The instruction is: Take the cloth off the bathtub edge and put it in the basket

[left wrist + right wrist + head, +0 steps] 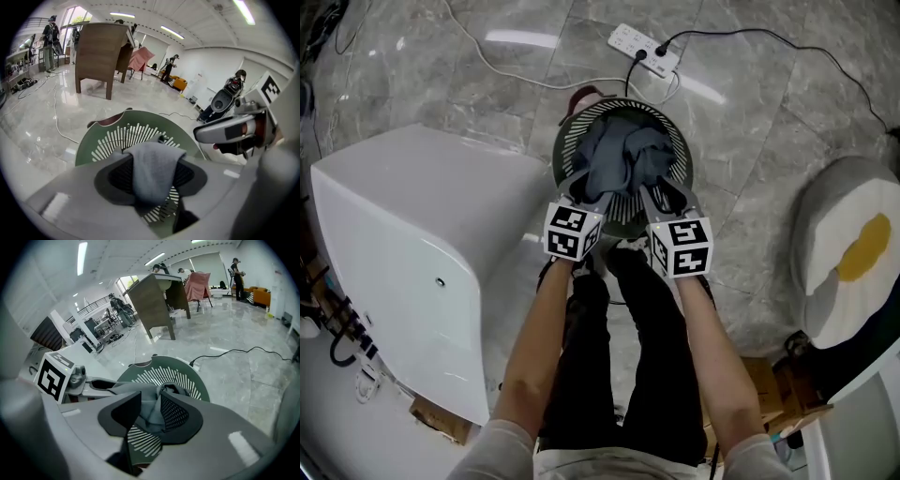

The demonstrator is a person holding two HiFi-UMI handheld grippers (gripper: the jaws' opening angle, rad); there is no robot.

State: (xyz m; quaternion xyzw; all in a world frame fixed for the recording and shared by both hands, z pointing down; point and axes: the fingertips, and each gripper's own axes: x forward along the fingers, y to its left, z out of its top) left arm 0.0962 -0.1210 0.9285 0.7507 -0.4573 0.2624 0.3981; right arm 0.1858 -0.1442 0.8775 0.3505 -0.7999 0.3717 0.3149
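The grey-blue cloth [619, 159] lies bunched in the round green slatted basket [564, 141] on the floor in front of me. Both grippers point down into the basket's near side. My left gripper [581, 192] has its jaws parted, and a fold of the cloth [154, 168] hangs loosely between them over the basket [108, 136]. My right gripper [661, 197] is likewise parted, and the cloth [150, 404] sits in the gap against the ribbed right pad [174, 412]. The basket's slats [187, 376] show behind it.
The white bathtub [394, 244] stands at the left, close to the basket. A power strip [642, 47] with cables lies on the marble floor beyond the basket. A white and yellow egg-shaped cushion [853, 253] is at the right. My legs stand just behind the basket.
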